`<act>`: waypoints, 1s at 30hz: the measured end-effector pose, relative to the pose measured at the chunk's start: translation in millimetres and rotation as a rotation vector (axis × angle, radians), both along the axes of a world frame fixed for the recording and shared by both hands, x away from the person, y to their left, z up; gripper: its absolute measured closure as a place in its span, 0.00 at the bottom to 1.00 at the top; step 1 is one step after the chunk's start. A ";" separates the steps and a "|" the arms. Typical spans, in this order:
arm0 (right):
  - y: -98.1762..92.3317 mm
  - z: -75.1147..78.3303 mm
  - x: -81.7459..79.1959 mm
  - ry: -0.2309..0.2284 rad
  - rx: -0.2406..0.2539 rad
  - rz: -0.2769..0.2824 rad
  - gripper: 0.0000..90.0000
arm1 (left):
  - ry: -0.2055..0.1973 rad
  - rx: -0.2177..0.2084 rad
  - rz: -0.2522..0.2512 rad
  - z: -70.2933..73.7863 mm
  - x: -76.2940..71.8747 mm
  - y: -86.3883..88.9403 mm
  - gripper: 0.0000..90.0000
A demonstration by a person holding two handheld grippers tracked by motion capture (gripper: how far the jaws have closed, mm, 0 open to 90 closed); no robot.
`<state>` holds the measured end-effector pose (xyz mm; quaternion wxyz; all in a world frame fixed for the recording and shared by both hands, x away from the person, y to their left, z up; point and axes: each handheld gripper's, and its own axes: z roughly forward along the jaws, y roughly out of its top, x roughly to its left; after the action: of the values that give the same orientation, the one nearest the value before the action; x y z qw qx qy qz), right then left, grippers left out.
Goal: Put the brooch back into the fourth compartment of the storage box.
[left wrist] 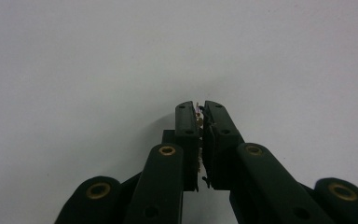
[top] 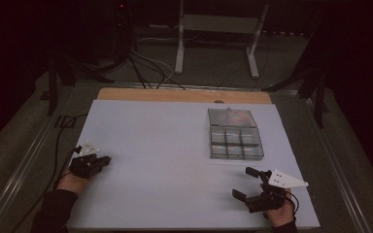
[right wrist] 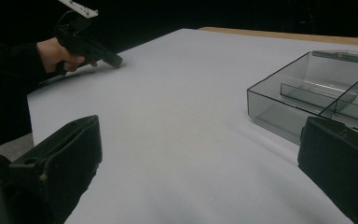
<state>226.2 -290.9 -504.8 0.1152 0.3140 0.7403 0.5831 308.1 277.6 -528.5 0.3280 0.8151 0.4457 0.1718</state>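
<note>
My left gripper [top: 107, 159] rests at the left edge of the white tabletop [top: 165, 165], held in a hand. Its own view has the two black jaws pressed together at my left gripper's tip [left wrist: 200, 112] over bare white surface; a tiny pale speck sits in the slit, too small to identify. Farther off, in the right gripper view, the left gripper [right wrist: 115, 60] points down at the table. My right gripper [top: 243, 183] lies near the front right corner, jaws spread wide with nothing between them [right wrist: 200, 154]. A clear compartment box [top: 235, 141] stands just beyond it.
The clear box [right wrist: 303, 98] has several divided cells and its lid [top: 232, 117] lies open behind it. A wooden strip [top: 184, 95] runs along the table's far edge. Cables [top: 145, 68] and a metal stand [top: 216, 29] are on the floor beyond.
</note>
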 end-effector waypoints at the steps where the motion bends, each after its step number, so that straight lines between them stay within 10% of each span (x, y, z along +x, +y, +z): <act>1: -0.2 0.0 0.0 -0.002 0.000 0.001 0.00 | -0.007 0.002 -0.008 1.9 -0.4 -1.5 0.97; 30: -0.6 0.3 0.0 -0.001 0.005 -0.005 0.00 | -0.004 -0.016 -0.158 9.8 3.1 -45.0 0.97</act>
<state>226.2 -291.5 -504.5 0.1161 0.3159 0.7379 0.5849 311.2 232.6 -518.6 0.3478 0.8447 0.3806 0.1437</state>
